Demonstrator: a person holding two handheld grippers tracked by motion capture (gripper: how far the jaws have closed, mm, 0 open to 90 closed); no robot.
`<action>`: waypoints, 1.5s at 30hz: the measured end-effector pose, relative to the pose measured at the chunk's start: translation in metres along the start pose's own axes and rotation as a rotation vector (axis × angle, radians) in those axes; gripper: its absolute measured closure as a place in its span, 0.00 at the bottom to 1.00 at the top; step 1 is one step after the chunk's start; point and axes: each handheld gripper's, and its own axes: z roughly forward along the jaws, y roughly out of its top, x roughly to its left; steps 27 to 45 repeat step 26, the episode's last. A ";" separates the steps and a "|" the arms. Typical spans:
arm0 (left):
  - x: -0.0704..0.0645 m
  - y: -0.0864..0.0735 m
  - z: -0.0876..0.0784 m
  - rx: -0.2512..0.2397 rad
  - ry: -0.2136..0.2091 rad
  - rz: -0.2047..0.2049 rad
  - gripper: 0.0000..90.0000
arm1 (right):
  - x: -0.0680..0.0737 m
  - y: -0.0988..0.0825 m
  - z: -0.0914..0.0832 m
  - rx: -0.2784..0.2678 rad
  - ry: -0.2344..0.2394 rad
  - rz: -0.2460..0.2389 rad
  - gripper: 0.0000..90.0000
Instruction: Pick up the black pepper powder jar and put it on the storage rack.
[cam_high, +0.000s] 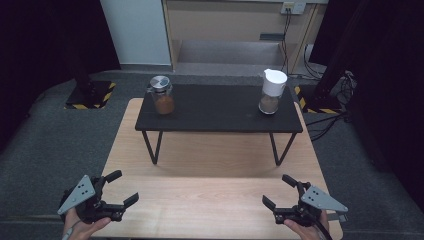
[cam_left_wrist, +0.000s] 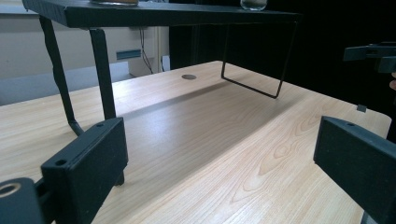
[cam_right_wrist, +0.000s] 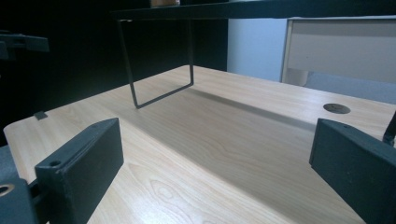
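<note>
A glass jar with a metal lid (cam_high: 162, 95) and orange-brown contents stands at the left end of a black raised shelf (cam_high: 220, 117). On the shelf's right end is a jar with a white lid (cam_high: 272, 91), holding a brownish layer. My left gripper (cam_high: 123, 187) rests low at the wooden table's (cam_high: 215, 200) near left corner, open, with nothing between its jaws. At the near right corner my right gripper (cam_high: 278, 191) is also open and empty. In the left gripper view the left gripper (cam_left_wrist: 219, 154) faces the shelf's legs, as does the right gripper (cam_right_wrist: 215, 154) in its own view.
The shelf stands on thin black legs (cam_high: 152, 147) across the table's far half, leaving a gap beneath. A round cable hole (cam_left_wrist: 188, 76) sits in the tabletop under it. Grey carpet, a pale cabinet (cam_high: 225, 30) and cables (cam_high: 330, 95) lie beyond.
</note>
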 end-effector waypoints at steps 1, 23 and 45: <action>0.000 0.000 0.000 -0.001 0.000 0.000 0.02 | 0.000 0.000 0.000 -0.001 0.000 -0.004 0.03; -0.001 0.000 0.000 -0.009 -0.011 -0.005 0.02 | -0.001 0.000 0.001 0.008 0.018 0.012 0.03; 0.000 -0.001 0.000 -0.010 -0.010 -0.008 0.02 | -0.002 0.000 0.004 0.011 0.037 0.014 0.02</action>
